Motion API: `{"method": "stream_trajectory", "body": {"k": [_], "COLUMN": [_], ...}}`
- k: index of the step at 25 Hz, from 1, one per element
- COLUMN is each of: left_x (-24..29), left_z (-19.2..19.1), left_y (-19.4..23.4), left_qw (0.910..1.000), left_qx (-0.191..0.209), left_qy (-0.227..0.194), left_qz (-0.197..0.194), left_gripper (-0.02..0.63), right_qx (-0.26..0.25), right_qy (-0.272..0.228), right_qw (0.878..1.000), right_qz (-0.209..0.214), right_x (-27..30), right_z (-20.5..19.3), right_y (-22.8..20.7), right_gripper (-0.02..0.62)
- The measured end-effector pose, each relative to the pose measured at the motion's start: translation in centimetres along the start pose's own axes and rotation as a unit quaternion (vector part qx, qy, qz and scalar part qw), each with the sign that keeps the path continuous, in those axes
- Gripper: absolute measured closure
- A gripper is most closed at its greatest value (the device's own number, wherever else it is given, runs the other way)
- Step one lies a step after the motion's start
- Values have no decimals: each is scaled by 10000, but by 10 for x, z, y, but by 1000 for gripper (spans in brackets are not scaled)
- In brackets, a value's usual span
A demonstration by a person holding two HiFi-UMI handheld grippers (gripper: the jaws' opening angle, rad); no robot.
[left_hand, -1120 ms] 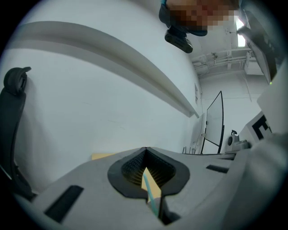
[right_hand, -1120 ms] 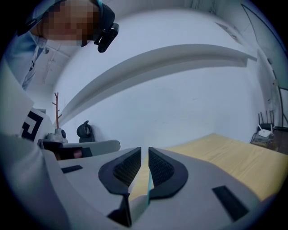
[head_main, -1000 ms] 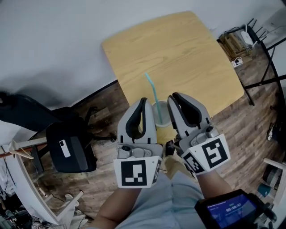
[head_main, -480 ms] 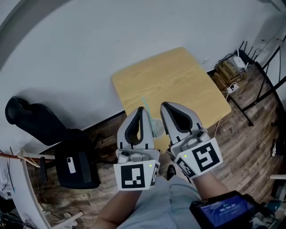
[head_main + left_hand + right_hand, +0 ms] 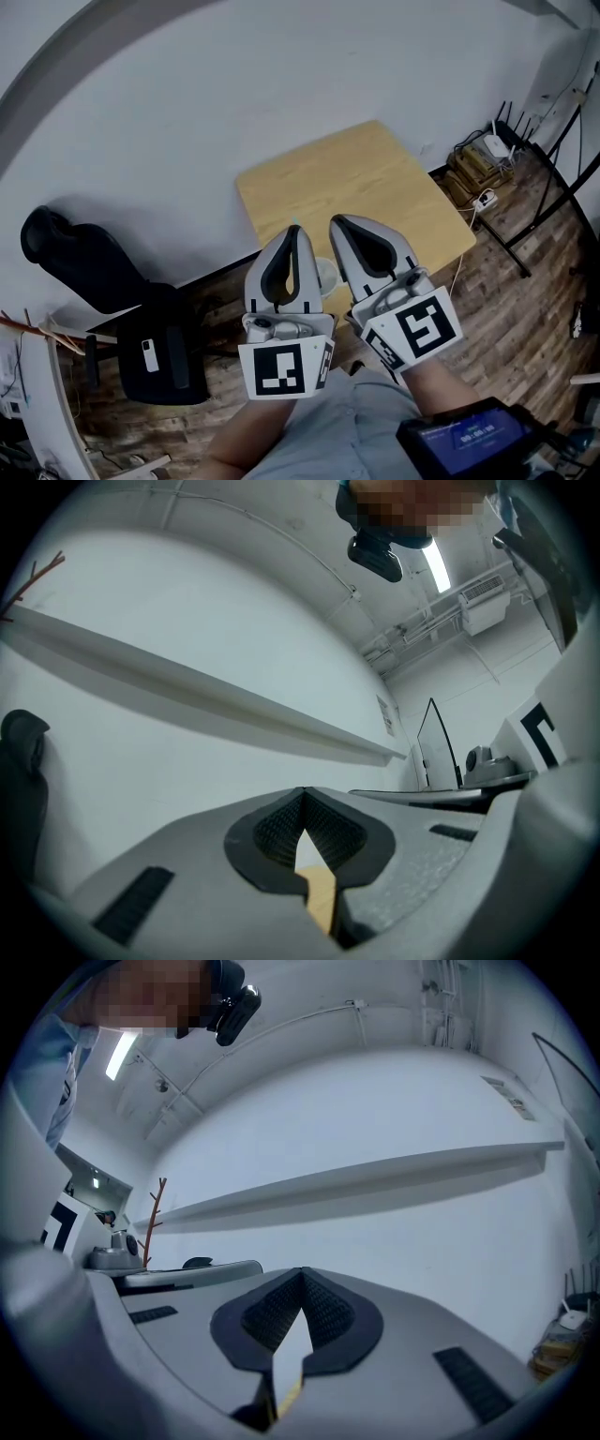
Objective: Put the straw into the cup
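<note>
In the head view a clear plastic cup (image 5: 326, 275) stands near the front edge of the light wooden table (image 5: 375, 183), showing only in the gap between my two grippers. The teal straw is hidden behind the left gripper. My left gripper (image 5: 298, 231) and right gripper (image 5: 336, 222) are held side by side above the cup, both shut with nothing between the jaws. In the left gripper view the left gripper (image 5: 302, 792) points at a white wall, with a sliver of the table below its tips. The right gripper view shows the right gripper (image 5: 302, 1271) facing the same wall.
A black office chair (image 5: 66, 253) and a black seat with a phone (image 5: 143, 354) on it stand at the left on the wooden floor. Cables and a router (image 5: 487, 152) lie at the right by a black metal frame (image 5: 553, 178). The white wall runs behind the table.
The grippers and the view have pulled up and back, so the table looks smaller. The straw seen standing in the cup a second ago is now hidden behind the left gripper.
</note>
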State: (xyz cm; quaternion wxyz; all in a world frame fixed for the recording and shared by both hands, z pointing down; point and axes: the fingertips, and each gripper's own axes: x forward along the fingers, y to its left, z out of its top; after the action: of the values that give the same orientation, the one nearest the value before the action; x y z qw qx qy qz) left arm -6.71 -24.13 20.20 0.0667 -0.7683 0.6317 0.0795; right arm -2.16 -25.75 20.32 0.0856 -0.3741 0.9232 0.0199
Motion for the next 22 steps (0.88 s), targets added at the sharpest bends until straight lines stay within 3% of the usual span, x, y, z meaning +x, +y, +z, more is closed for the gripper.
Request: {"method": "stream_trajectory", "body": {"k": [22], "left_x": [-7], "left_z": [-2], "left_y": [-1], "left_qw": [9999], "left_qx": [62], "left_qy": [63], "left_qz": [104], "left_gripper": [607], "right_qx": [20], "right_qy": [6], "right_qw": [10000], "right_qz": [61], "right_x": [-3], "right_z": [-4], "right_y": [5], "right_gripper": [597]}}
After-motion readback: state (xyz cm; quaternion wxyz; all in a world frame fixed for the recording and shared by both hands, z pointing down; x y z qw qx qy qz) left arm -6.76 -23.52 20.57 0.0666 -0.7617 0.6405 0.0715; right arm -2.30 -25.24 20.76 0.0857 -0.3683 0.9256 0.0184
